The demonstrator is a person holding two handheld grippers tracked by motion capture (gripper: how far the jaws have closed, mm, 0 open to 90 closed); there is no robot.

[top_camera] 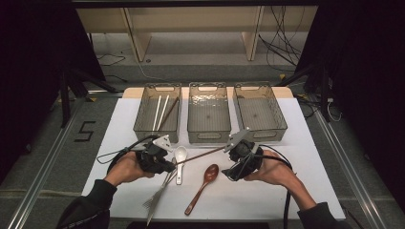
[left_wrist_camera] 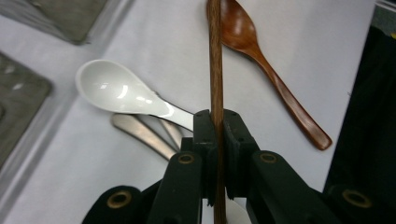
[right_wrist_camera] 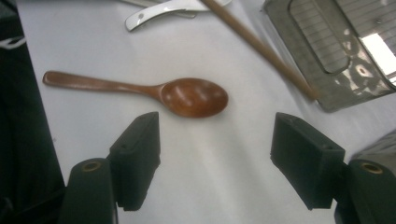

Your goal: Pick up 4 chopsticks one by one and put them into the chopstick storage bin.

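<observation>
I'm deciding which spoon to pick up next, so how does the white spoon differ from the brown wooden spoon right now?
The white spoon is glossy white; the wooden spoon is reddish brown. The white spoon is short with a deep bowl; the wooden spoon is longer and slimmer. The white spoon lies against the metal cutlery beside the left gripper; the wooden spoon lies alone on the white table, before the right gripper. Both lie bowl up, unheld.

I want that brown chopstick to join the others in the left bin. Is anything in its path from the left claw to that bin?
Nothing visible blocks it. The left claw grips the brown chopstick above the table, and the white spoon lies low beneath. The left bin is open-topped with room beside its three chopsticks.
</observation>
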